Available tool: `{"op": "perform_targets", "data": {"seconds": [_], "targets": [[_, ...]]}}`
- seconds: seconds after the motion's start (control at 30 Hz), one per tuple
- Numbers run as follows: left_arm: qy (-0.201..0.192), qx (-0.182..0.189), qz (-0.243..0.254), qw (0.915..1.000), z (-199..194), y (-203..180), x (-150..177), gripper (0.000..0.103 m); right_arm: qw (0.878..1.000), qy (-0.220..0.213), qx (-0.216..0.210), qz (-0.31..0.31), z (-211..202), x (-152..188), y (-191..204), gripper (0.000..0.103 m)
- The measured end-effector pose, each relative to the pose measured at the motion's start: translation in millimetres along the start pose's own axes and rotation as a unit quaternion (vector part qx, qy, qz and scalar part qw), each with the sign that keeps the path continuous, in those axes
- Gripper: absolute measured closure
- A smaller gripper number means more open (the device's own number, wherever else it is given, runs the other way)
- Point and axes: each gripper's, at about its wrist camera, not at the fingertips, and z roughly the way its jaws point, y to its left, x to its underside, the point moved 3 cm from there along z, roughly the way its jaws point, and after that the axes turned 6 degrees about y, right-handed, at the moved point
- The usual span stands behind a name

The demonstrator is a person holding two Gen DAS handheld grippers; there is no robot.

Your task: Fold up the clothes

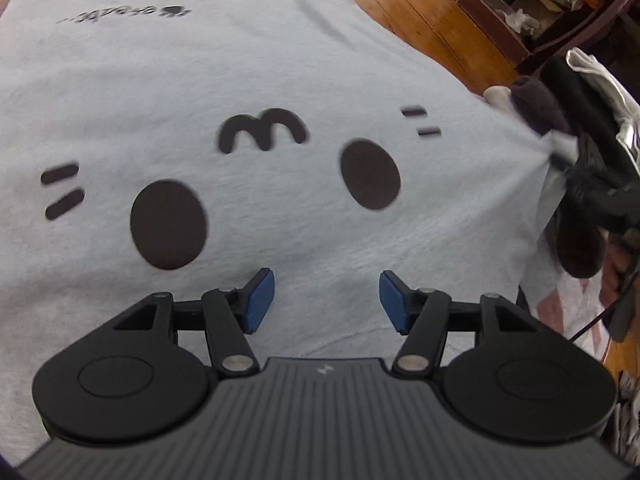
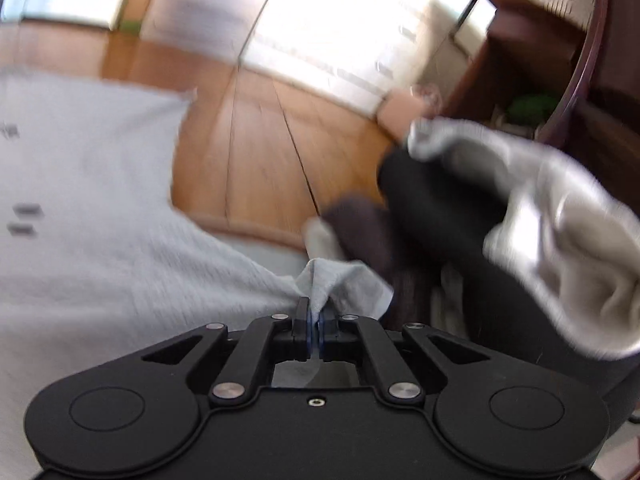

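Daylight, even and fairly bright in both views. Left wrist view: soft flat light on the grey shirt [image 1: 280, 60], no hard shadows; faint shade just ahead of the left gripper [image 1: 327, 300]. Mild motion blur on the printed face and small text; the gripper body is sharp. Strong fisheye bend, wooden floor [image 1: 420, 20] curving off toward the top-right corner. Right wrist view: heavy motion blur everywhere except the right gripper [image 2: 316, 320], which is crisp. The upper centre is blown out to white by glare from a bright source at the far end of the room; detail is lost there. Pale cloth [image 2: 560, 240] at right is smeared. Corners vignette dark.
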Motion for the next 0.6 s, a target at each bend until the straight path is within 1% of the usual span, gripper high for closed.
{"op": "perform_targets", "data": {"seconds": [0.07,0.13,0.2,0.3,0.33,0.4,0.43,0.47,0.53,0.57,0.6], "targets": [[0.002,-0.006,0.006,1.0000,-1.1,0.0,2.0,0.046,0.999,-0.003,0.017,-0.037,5.1,3.9,7.9,0.101],[0.004,-0.012,0.018,0.9998,-1.7,-2.3,4.1,0.045,0.999,0.002,0.022,-0.048,13.4,3.7,11.9,0.101],[0.006,-0.016,0.025,0.9995,-1.5,-4.0,4.3,0.045,0.999,0.012,0.013,-0.028,21.9,-0.9,9.2,0.101],[0.011,-0.015,0.023,0.9996,-2.5,-4.0,3.7,0.045,0.999,0.027,-0.003,0.020,27.6,-10.3,4.3,0.101],[0.013,-0.014,0.021,0.9996,-2.9,-3.4,3.3,0.045,0.999,0.027,-0.002,0.024,27.8,-10.1,2.6,0.101],[0.023,-0.012,0.015,0.9995,-3.6,-0.9,1.4,0.045,0.999,0.032,0.014,-0.003,25.8,-3.3,14.3,0.101],[0.033,-0.021,0.019,0.9990,-3.4,-1.5,-0.2,0.045,0.999,0.036,0.024,-0.021,24.6,0.5,22.7,0.101],[0.044,-0.040,0.032,0.9977,-5.4,-2.6,0.0,0.045,0.998,0.033,0.033,-0.042,21.9,3.9,30.6,0.101],[0.056,-0.105,0.057,0.9912,-8.9,-4.6,3.6,0.043,0.995,0.017,0.051,-0.089,13.1,9.4,45.3,0.100],[0.059,-0.137,0.067,0.9865,-10.4,-4.3,6.4,0.038,0.992,0.010,0.059,-0.108,10.3,11.7,50.3,0.100],[0.061,-0.151,0.072,0.9840,-10.9,-2.2,8.7,0.037,0.990,0.005,0.065,-0.123,9.4,13.4,52.9,0.100]]}}
